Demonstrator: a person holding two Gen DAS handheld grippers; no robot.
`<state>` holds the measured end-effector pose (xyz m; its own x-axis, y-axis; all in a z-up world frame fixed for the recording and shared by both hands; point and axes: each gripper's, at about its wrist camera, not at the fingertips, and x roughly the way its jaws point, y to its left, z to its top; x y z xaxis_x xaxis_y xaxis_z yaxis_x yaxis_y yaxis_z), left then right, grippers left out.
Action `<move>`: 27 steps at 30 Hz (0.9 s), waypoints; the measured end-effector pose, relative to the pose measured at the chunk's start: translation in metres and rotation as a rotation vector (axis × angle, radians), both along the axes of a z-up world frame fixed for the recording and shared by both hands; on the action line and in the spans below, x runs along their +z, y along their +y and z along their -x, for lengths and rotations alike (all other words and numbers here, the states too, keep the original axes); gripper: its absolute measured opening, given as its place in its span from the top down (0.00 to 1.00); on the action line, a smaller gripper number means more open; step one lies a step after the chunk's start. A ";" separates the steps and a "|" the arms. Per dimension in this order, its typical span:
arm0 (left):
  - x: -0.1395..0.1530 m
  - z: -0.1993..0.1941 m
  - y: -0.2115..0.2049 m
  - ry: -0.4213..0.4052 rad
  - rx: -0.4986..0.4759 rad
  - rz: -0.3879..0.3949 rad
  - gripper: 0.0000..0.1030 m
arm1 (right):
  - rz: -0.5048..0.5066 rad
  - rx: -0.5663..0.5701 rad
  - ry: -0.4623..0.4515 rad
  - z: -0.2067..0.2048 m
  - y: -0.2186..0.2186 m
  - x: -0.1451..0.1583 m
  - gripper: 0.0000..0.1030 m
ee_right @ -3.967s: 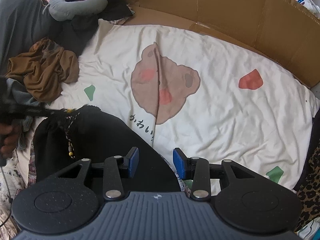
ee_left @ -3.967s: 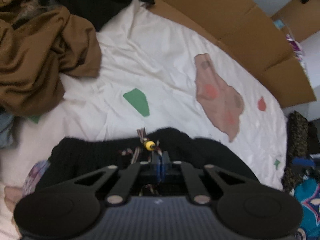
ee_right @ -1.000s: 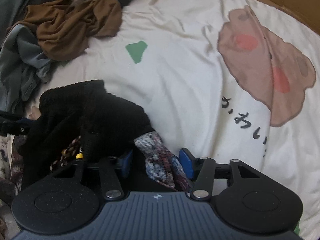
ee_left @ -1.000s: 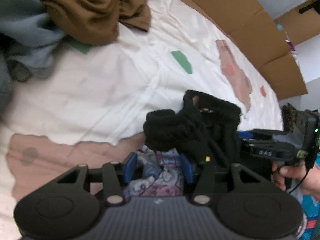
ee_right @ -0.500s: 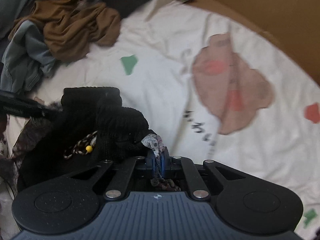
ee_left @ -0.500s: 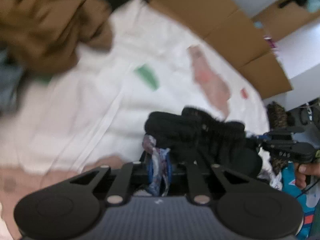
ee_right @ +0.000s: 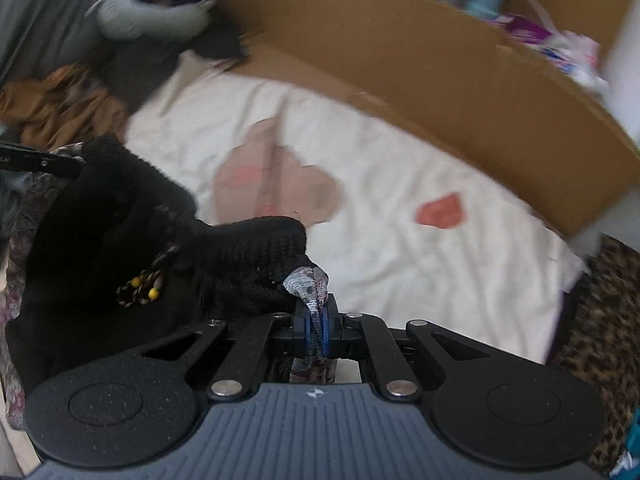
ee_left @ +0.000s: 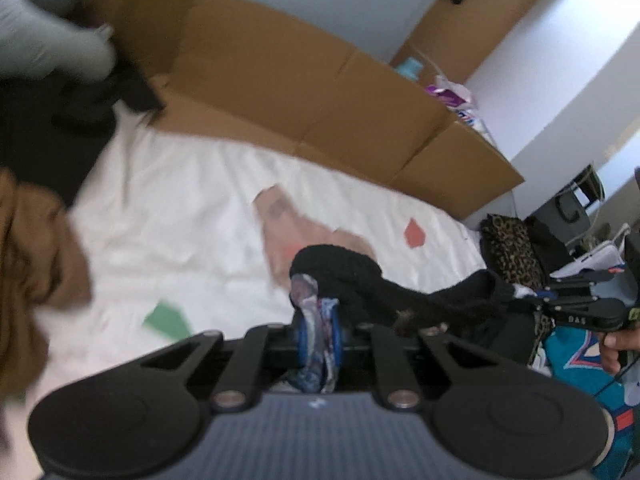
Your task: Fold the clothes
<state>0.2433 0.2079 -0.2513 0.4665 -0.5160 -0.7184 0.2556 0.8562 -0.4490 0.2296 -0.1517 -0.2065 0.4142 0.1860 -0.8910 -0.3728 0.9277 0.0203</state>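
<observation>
One black knit garment (ee_right: 120,216) with patterned lining — both grippers, left (ee_left: 318,334) and right (ee_right: 317,330), pinching it above the white sheet (ee_right: 400,240); lower part hidden.

A bedroom at home: a cartoon-print bedsheet (ee_right: 392,240) is covering the bed, with heaped clothes (ee_right: 60,108) and cardboard boxes (ee_left: 320,92) crowding around it.

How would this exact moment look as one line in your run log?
phase: lift | left hand-held gripper: shut on black garment | right hand-held gripper: shut on black garment | white sheet below
</observation>
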 end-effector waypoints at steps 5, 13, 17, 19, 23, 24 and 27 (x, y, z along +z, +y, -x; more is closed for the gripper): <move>0.017 -0.032 -0.022 -0.054 -0.048 -0.015 0.88 | -0.017 -0.092 -0.046 -0.003 -0.034 0.007 0.97; 0.017 -0.069 -0.039 -0.079 -0.087 -0.066 0.88 | -0.046 -0.166 -0.107 -0.015 -0.059 0.005 0.97; -0.011 -0.078 -0.039 -0.047 -0.079 -0.133 0.88 | -0.078 -0.168 -0.097 -0.020 -0.059 -0.022 0.97; -0.028 -0.080 -0.034 -0.025 -0.060 -0.153 0.88 | -0.098 -0.146 -0.091 -0.020 -0.053 -0.042 0.97; -0.059 -0.077 -0.022 0.014 -0.026 -0.190 0.88 | -0.141 -0.122 -0.068 -0.019 -0.043 -0.083 0.96; -0.066 -0.076 -0.020 0.022 -0.018 -0.201 0.88 | -0.153 -0.123 -0.058 -0.018 -0.040 -0.094 0.96; -0.073 -0.068 -0.014 0.002 -0.024 -0.231 0.87 | -0.205 -0.136 -0.032 -0.017 -0.036 -0.115 0.93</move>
